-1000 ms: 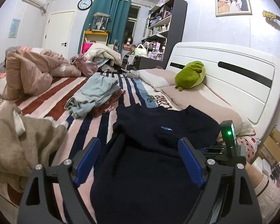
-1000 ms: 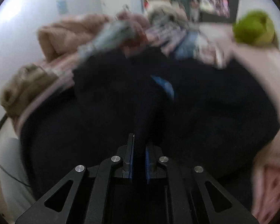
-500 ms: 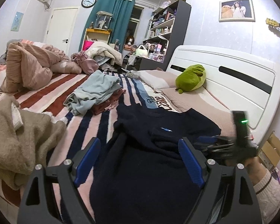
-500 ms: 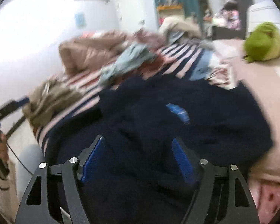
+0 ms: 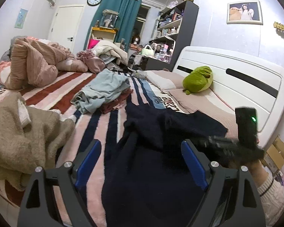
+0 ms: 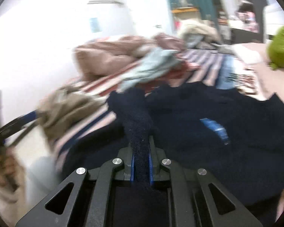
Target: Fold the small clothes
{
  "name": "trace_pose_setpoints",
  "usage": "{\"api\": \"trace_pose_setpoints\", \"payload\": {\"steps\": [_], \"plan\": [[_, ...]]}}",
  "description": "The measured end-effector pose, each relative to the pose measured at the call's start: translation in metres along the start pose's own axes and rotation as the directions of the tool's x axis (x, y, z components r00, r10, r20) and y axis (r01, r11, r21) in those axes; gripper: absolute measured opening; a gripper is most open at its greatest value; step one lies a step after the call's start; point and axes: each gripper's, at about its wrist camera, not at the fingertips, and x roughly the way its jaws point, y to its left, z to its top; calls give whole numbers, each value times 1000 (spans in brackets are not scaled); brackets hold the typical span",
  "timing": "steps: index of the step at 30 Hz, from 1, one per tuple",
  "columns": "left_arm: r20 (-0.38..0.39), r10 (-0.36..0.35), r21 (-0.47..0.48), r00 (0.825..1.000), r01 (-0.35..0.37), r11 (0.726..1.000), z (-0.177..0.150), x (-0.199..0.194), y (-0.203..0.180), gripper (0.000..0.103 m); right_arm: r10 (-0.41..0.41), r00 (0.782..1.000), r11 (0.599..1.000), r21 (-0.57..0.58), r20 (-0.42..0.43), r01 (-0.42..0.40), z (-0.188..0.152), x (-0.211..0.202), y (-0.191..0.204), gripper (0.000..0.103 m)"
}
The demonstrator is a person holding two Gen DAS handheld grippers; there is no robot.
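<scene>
A dark navy fleece garment (image 5: 151, 162) lies spread on the striped bed, partly folded over itself. It also fills the right wrist view (image 6: 208, 132), where a blue label (image 6: 214, 127) shows. My left gripper (image 5: 140, 160) is open and empty above the garment's near part. My right gripper (image 6: 141, 162) is shut on a raised fold of the navy garment (image 6: 136, 117). The right gripper's body (image 5: 236, 143) appears at the garment's right edge in the left wrist view.
A tan fuzzy garment (image 5: 22, 132) lies at the near left. A light blue garment (image 5: 104, 89) lies on a dark red one mid-bed. A pink quilt (image 5: 34, 66), pillows, a green plush (image 5: 197, 80) and the white headboard (image 5: 236, 79) are farther off.
My right gripper, open half a second ago, has closed on a fold of the navy garment and lifted it. The blue label is now covered in the left wrist view. The left gripper stays open.
</scene>
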Motion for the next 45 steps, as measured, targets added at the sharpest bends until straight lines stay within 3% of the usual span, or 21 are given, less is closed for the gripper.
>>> {"api": "trace_pose_setpoints", "payload": {"steps": [3, 4, 5, 7, 10, 11, 12, 14, 16, 20, 22, 23, 25, 27, 31, 35, 37, 39, 41, 43, 45], "plan": [[-43, -32, 15, 999, 32, 999, -4, 12, -5, 84, 60, 991, 998, -10, -121, -62, -29, 7, 19, 11], [-58, -46, 16, 997, 47, 999, -6, 17, -7, 84, 60, 982, 998, -15, -179, -64, -43, 14, 23, 14], [-74, -66, 16, 995, 67, 998, -8, 23, -10, 84, 49, 975, 998, -24, -216, -56, -53, 19, 26, 25], [-101, -97, 18, 990, 99, 995, -10, 33, -16, 84, 27, 966, 999, -32, -257, -36, -66, 19, 27, 29], [-165, -120, 42, 979, 129, 991, -17, 53, -30, 84, 37, 980, 999, -7, -195, -39, -60, -8, 24, 41], [-185, -125, 48, 975, 136, 990, -21, 59, -34, 84, 19, 989, 1000, -1, -146, -20, -54, -25, 21, 56], [-203, -130, 50, 970, 143, 988, -24, 65, -37, 84, -4, 996, 1000, 3, -95, 4, -48, -42, 18, 64], [-250, -139, 46, 958, 155, 987, -33, 82, -44, 80, -41, 999, 999, 11, -12, 42, -38, -69, 11, 64], [-299, -134, 41, 945, 153, 987, -42, 99, -50, 65, -105, 994, 994, 36, 40, 103, -33, -94, 2, 65], [-370, -94, 66, 924, 127, 990, -62, 122, -60, 51, -235, 971, 966, 121, 29, 230, -31, -113, -11, 65], [-393, -71, 81, 917, 112, 990, -70, 128, -66, 32, -281, 959, 949, 155, 17, 275, -31, -119, -14, 66], [-396, -67, 82, 916, 108, 991, -71, 129, -67, 29, -302, 953, 940, 172, 15, 295, -31, -121, -15, 67], [-399, -84, 51, 913, 114, 992, -70, 129, -64, 8, -333, 943, 927, 191, 18, 324, -30, -124, -18, 71], [-395, -90, 33, 914, 112, 993, -67, 124, -62, 8, -354, 935, 918, 197, 22, 343, -27, -123, -23, 72], [-350, -68, 75, 934, 101, 992, -62, 104, -65, 7, -401, 916, 900, 195, 22, 390, -25, -124, -25, 74], [-315, 15, 127, 949, 26, 992, -55, 90, -60, 7, -433, 901, 887, 189, 20, 422, -25, -123, -28, 79], [-313, 52, 146, 949, -6, 989, -54, 87, -55, 7, -443, 896, 883, 179, 17, 434, -26, -123, -29, 79], [-325, 62, 145, 944, -15, 989, -54, 88, -50, 9, -484, 875, 865, 156, 9, 477, -26, -120, -28, 79], [-329, 74, 146, 942, -27, 989, -55, 87, -47, 15, -525, 851, 844, 130, -4, 521, -27, -116, -28, 79], [-316, 85, 156, 945, -37, 987, -53, 83, -44, 45, -533, 846, 839, 113, -17, 532, -29, -113, -29, 79], [-297, 80, 141, 951, -39, 989, -50, 76, -38, 67, -529, 847, 842, 98, -41, 531, -34, -109, -32, 85]]}}
